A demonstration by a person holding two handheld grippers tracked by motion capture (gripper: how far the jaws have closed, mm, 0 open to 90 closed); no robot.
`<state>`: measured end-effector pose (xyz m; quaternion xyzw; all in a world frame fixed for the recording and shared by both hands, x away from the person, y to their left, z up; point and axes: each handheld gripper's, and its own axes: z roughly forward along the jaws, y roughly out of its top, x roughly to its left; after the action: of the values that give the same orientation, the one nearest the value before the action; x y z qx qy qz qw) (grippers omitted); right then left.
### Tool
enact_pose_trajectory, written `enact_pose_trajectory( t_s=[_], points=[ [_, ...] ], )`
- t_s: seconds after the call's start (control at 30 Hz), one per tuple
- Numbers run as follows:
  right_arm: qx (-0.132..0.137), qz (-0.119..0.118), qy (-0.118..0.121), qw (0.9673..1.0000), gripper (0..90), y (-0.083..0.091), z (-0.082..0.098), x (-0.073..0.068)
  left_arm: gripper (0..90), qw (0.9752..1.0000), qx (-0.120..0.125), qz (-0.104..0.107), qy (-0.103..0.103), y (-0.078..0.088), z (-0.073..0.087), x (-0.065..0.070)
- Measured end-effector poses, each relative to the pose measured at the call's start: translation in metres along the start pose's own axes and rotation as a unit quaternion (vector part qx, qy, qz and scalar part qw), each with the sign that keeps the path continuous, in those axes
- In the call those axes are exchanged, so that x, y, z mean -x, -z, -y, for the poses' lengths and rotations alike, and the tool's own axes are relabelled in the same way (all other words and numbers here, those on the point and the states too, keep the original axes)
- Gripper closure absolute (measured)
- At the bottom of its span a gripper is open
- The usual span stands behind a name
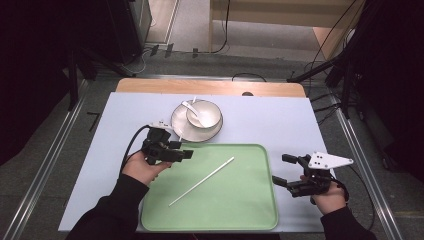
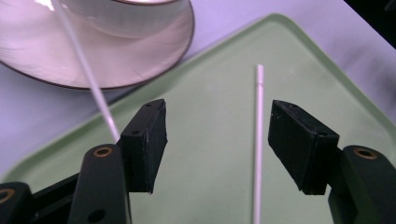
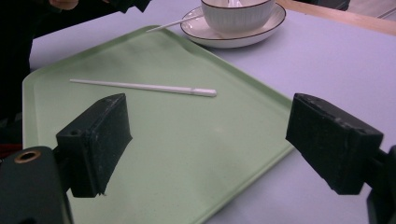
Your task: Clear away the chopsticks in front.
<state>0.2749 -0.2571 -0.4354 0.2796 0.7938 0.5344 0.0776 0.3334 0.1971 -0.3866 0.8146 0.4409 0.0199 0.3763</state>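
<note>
The left gripper hovers over the far left corner of the green tray, jaws spread with nothing between them. Just ahead of it a white chopstick lies flat on the tray; a second chopstick leans from the plate holding a bowl. The right gripper hangs wide open at the tray's right edge, the flat chopstick well ahead of it.
</note>
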Motion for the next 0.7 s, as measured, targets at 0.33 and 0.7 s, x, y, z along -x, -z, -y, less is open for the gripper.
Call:
enact_pose_trajectory(
  t_s=[0.33, 0.7],
  points=[
    [0.000, 0.006, -0.004, 1.0000, 14.4, 0.006, 0.004, -0.002, 35.8, 0.9987, 0.012, -0.028, 0.040, 0.004, -0.011, -0.033],
    [0.000, 0.016, -0.007, 0.9999, 14.4, 0.012, 0.008, -0.004, 36.6, 0.9966, 0.018, -0.061, 0.052, -0.008, -0.027, -0.053]
  ],
)
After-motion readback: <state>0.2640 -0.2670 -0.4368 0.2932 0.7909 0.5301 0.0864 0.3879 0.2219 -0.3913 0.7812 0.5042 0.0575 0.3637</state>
